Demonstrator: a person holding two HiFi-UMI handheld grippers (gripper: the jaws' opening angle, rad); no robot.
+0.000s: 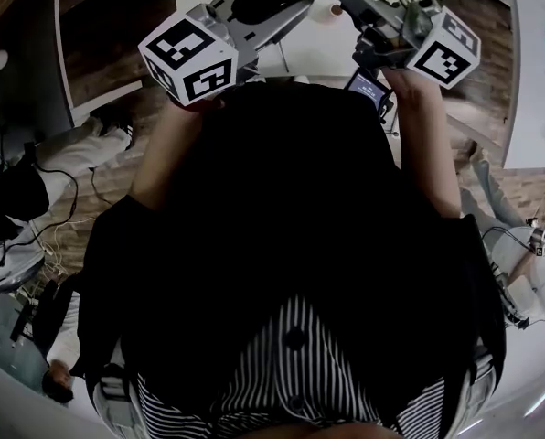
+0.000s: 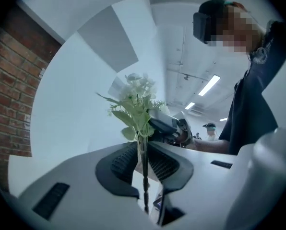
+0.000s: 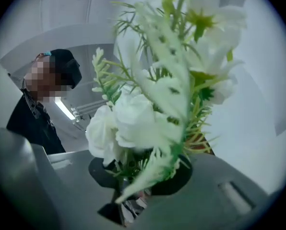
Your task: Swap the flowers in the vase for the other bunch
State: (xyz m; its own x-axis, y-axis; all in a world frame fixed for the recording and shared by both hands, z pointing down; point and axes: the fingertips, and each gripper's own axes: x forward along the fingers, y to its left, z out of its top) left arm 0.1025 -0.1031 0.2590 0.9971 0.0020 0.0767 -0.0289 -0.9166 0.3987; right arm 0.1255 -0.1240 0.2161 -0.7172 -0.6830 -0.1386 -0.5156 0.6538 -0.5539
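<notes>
Where white bunch [image 3: 133, 123] fills right claw [image 3: 143, 170], stems hidden.

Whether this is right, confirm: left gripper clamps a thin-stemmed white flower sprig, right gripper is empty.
Not empty: the right gripper view shows the right gripper gripping a green-leaved bunch of white flowers. The left gripper does clamp the thin-stemmed white flower sprig.

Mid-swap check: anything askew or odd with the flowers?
Nothing looks spilled or broken. One oddity: the right gripper clamps the white bunch just under its blooms, so it leans and crowds that view. The left gripper pinches the small bunch low on its thin stem, upright.
</notes>
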